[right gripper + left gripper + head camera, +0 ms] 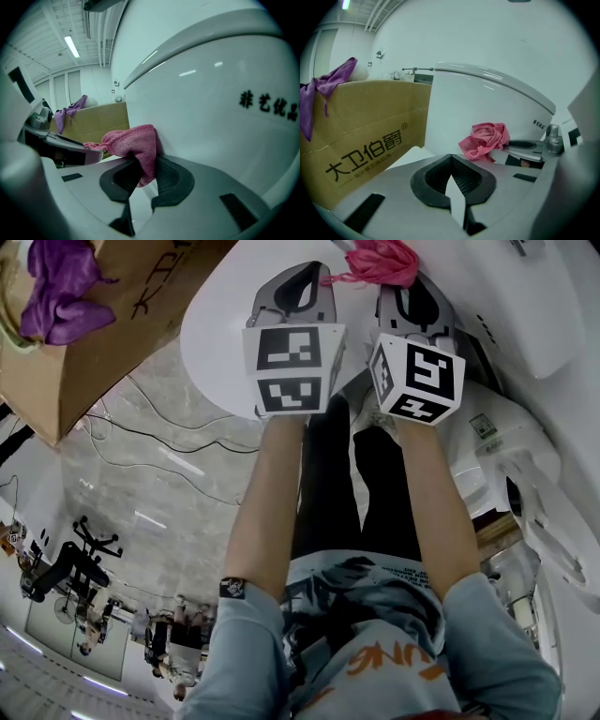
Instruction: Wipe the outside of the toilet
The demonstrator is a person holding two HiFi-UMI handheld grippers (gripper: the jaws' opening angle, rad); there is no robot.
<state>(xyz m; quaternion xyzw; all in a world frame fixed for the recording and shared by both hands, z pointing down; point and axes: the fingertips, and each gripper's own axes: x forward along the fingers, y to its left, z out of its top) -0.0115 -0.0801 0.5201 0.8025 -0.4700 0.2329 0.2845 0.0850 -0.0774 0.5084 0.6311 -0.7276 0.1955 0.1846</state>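
The white toilet (225, 324) fills the top and right of the head view. My right gripper (401, 285) is shut on a pink cloth (384, 261), which bunches out past its tips. In the right gripper view the pink cloth (133, 140) is pressed against the toilet's (211, 122) outer wall, just under the lid's rim, with my right gripper (143, 171) clamped on it. My left gripper (302, 282) hangs close beside it on the left, shut on nothing. In the left gripper view, my left gripper (451, 159) points at the toilet's (487, 108) side, and the pink cloth (485, 138) lies to its right.
A cardboard box (66, 343) with a purple cloth (61, 287) draped over it stands left of the toilet, close to my left gripper. Thin cables (169, 442) run across the grey floor. Office chairs (75, 563) stand farther off.
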